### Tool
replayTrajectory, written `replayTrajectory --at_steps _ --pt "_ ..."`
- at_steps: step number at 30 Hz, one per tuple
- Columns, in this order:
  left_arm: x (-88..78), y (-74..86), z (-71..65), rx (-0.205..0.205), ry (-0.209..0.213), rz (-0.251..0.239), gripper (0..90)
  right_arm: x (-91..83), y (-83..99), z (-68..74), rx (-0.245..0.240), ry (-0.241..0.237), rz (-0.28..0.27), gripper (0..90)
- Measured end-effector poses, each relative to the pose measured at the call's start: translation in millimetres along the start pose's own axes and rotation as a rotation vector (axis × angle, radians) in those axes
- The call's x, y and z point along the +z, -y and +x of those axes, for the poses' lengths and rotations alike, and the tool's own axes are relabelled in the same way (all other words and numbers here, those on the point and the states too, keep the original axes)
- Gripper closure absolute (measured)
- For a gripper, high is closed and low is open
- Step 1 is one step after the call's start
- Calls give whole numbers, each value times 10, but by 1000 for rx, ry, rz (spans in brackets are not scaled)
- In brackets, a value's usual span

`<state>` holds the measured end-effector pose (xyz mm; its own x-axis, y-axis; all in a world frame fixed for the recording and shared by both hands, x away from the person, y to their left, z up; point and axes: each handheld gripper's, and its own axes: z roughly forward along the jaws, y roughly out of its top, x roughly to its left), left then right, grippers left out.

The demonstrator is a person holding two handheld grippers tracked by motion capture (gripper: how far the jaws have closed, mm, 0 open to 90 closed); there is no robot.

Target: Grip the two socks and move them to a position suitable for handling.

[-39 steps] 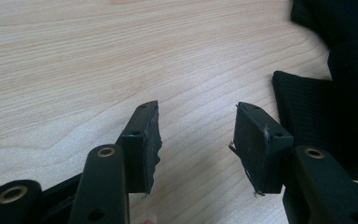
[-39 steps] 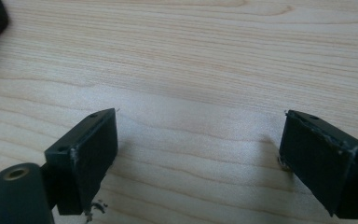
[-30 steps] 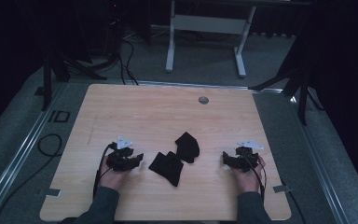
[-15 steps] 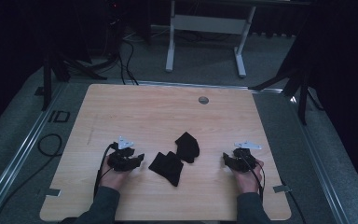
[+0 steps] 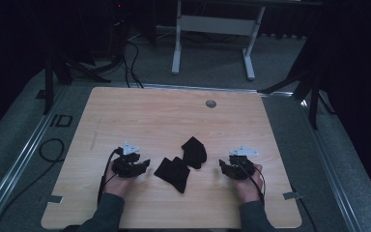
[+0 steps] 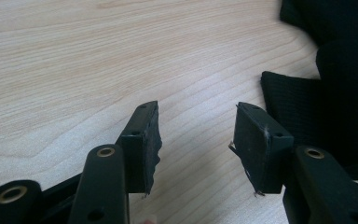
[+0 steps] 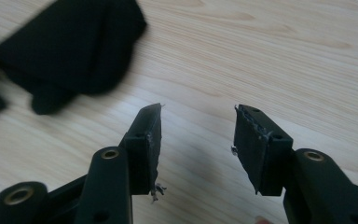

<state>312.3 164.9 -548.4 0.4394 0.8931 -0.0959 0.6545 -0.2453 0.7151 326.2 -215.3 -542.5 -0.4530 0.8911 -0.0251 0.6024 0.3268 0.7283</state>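
1. Two black cloths lie near the middle of the front half of the wooden surface (image 5: 125, 111). The nearer cloth (image 5: 173, 172) sits just right of the left tongs (image 5: 145, 164); the farther cloth (image 5: 193, 152) touches or overlaps its upper right corner and lies left of the right tongs (image 5: 222, 166).

2. The left tongs are spread with nothing between the pads; in the left gripper view bare wood shows in the gap, and the nearer cloth (image 6: 317, 116) lies just beyond the right pad.

3. The right tongs have just been closing, yet the pads stand apart with only bare wood between them. In the right gripper view the farther cloth (image 7: 70, 46) lies up and to the left of the tips, clear of them.

4. Main risk, as I judge it: the right tongs narrow before reaching the fabric, so they may push the cloth along the surface instead of straddling an edge.

5. Both cloths are limp and lie flat. A pad coming in too high would slide over the top; one coming in too steeply would jam against the wood and catch nothing.

6. Because the two cloths meet, pulling one may drag the other, bunching both.

7. Black pads against black fabric in dim light make it hard to judge whether an edge is truly caught.
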Motion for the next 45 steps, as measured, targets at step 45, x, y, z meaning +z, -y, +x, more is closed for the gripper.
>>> replayTrajectory --at_steps 45 --pt "43 2 -409 131 49 -11 734 151 -204 1039 -96 -299 2 871"
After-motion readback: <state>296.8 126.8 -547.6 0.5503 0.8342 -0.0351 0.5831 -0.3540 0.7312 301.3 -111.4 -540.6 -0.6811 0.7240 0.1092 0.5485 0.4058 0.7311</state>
